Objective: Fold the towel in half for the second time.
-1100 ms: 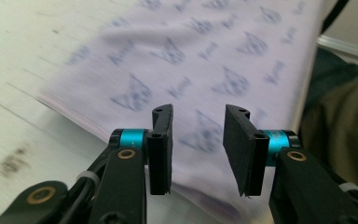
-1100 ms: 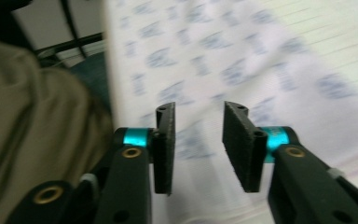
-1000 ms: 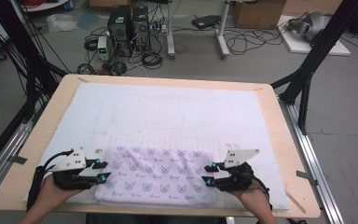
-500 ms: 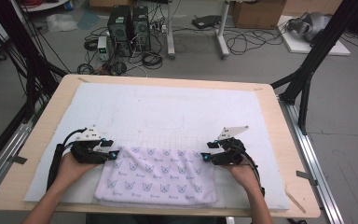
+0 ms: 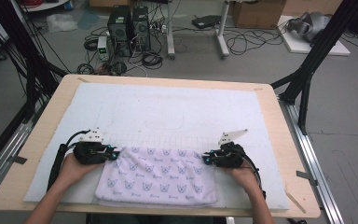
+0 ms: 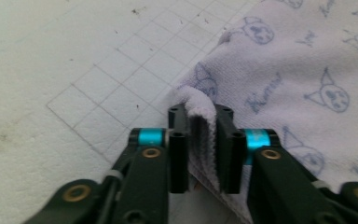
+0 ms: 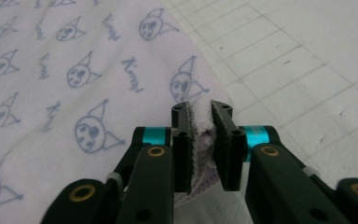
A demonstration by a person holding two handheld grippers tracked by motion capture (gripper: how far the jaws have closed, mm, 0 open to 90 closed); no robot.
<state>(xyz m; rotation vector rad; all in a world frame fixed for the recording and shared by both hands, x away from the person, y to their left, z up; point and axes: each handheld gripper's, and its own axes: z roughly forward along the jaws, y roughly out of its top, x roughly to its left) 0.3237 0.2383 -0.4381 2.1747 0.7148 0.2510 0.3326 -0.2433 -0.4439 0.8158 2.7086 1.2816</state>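
A pale lilac towel (image 5: 157, 176) printed with blue cat faces lies folded on the white mat (image 5: 177, 112) near the table's front edge. My left gripper (image 5: 114, 154) is shut on the towel's far left corner (image 6: 200, 105), the cloth pinched between its jaws. My right gripper (image 5: 207, 159) is shut on the far right corner (image 7: 200, 126). Both corners are pulled toward the far side, with the person's hands behind the grippers. The towel (image 7: 74, 84) spreads left of the right jaws and the towel (image 6: 298, 70) spreads right of the left jaws.
The white gridded mat covers most of the wooden table (image 5: 279, 116). Beyond the table's far edge stand computer towers (image 5: 128, 23), cables and a black frame leg (image 5: 307, 70) on the floor. Metal rails (image 5: 317, 154) run along the table's right side.
Both grippers have moved away from the front edge toward the far side, carrying the towel's corners with them. The towel's top layer has unfolded and now reaches farther across the mat.
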